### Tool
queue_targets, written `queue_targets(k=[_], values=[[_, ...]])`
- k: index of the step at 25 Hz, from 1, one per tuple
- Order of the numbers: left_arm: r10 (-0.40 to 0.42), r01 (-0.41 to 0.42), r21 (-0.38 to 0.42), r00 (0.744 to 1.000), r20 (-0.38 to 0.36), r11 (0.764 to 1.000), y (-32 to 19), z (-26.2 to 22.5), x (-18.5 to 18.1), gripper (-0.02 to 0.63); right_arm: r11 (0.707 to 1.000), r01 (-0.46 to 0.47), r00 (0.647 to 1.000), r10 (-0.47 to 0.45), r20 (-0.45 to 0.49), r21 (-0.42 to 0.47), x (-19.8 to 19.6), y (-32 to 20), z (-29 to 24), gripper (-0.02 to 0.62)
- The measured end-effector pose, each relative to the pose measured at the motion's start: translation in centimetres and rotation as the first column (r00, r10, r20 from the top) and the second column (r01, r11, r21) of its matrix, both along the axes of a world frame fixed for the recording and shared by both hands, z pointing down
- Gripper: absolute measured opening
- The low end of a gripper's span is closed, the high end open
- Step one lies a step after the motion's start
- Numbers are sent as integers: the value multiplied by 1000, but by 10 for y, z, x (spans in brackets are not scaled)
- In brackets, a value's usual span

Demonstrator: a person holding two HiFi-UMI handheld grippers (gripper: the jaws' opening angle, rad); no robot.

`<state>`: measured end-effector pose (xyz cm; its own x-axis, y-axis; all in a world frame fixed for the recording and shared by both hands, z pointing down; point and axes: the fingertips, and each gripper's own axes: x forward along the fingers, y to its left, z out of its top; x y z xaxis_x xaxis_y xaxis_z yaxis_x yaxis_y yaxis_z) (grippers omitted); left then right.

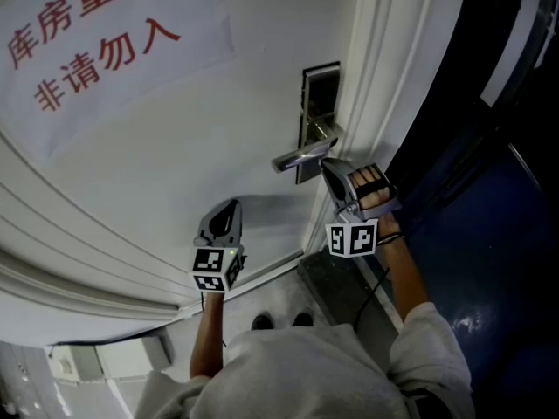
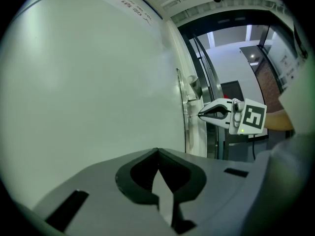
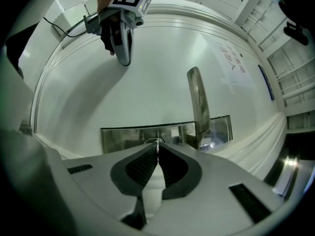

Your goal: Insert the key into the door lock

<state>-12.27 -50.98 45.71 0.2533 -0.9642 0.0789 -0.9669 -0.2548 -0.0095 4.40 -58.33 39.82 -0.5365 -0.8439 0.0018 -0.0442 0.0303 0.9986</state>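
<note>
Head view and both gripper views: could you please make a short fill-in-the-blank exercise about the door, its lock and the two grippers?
1. The right gripper is shut on a small metal ___, held at the shiny rectangular lock plate.
2. The left gripper is shut and holds ___.
3. The white paper sign on the white door bears ___ characters.
Missing words: key; nothing; red.
</note>
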Motion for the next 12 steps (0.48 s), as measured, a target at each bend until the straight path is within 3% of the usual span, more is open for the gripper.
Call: queue_targets(k=[12], values=[[-5, 5, -6, 1000, 3, 1000, 3, 2, -5, 17, 1000, -9, 1000, 9, -2, 4, -8, -14, 0, 29]])
